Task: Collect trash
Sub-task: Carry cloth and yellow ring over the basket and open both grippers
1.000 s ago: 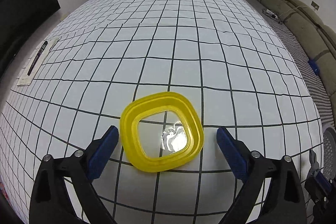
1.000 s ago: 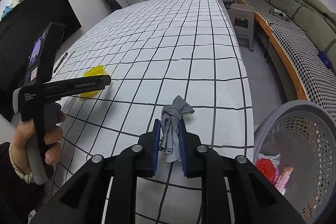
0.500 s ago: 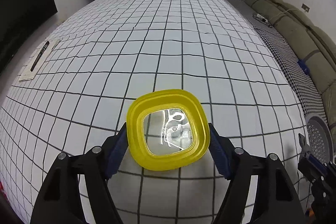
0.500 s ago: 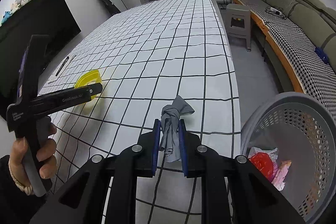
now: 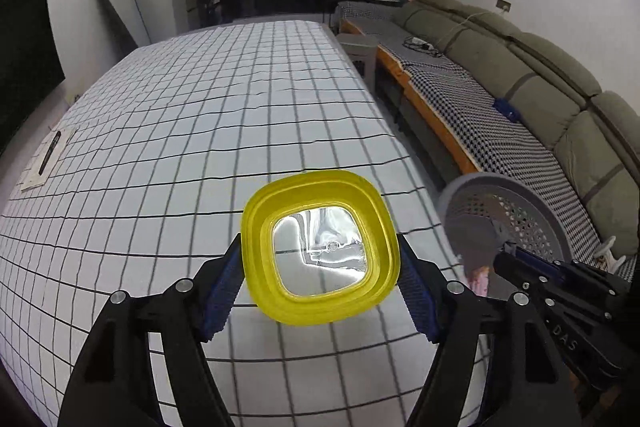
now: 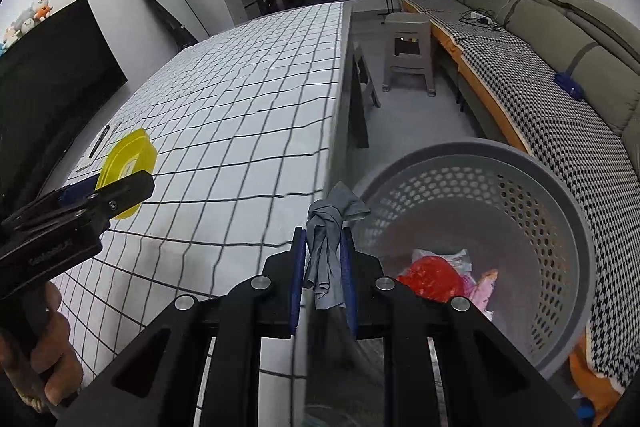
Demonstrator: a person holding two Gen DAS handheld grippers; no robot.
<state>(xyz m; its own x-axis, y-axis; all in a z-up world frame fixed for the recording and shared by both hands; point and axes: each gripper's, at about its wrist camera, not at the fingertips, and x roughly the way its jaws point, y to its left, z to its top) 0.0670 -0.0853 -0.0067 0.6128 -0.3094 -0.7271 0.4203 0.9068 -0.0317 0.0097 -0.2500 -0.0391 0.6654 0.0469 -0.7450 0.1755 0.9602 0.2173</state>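
Observation:
My left gripper (image 5: 320,263) is shut on a yellow square plastic lid (image 5: 320,251) with a clear middle and holds it above the checked tablecloth (image 5: 200,147). The lid also shows in the right wrist view (image 6: 128,163), held by the left gripper (image 6: 116,191). My right gripper (image 6: 323,259) is shut on a crumpled grey rag (image 6: 330,231) at the table's right edge, beside the rim of the grey perforated basket (image 6: 568,211). The basket also shows in the left wrist view (image 5: 532,211), with the right gripper (image 5: 508,255) in front of it.
Red and pink trash (image 6: 436,275) lies in the basket. A pen on a paper strip (image 5: 48,155) lies at the table's left edge. A grey stool (image 6: 408,51) and a long sofa (image 6: 560,67) stand right of the table.
My left gripper closed on the yellow lid, lifted it and swung right toward the basket. My right gripper carried the grey rag right, to the table's edge by the basket.

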